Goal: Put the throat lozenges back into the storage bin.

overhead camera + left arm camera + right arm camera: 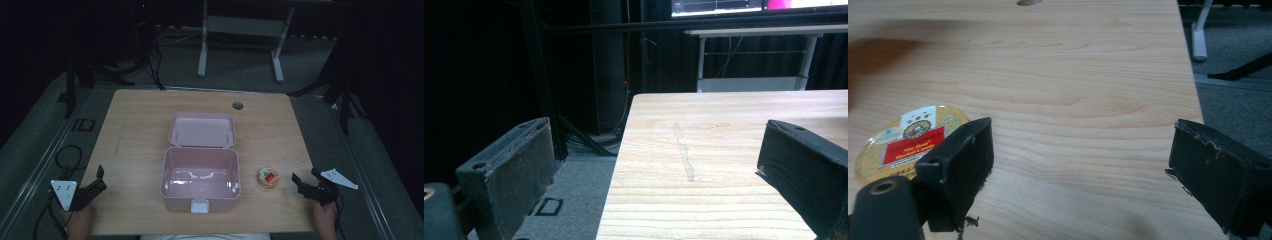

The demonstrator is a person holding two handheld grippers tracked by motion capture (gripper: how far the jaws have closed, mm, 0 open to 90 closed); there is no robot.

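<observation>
A pink box sits mid-table with its lid flung back and nothing visible inside. A small round tin lies just right of it, near the right gripper, whose jaws gape. The left gripper, jaws apart too, holds nothing.

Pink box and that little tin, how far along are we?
Done: the pink box sits open, lid back, looking empty. In hand: nothing; the left claw and right claw are open. Left: the round tin lies beside the box, probably to be put in.
</observation>
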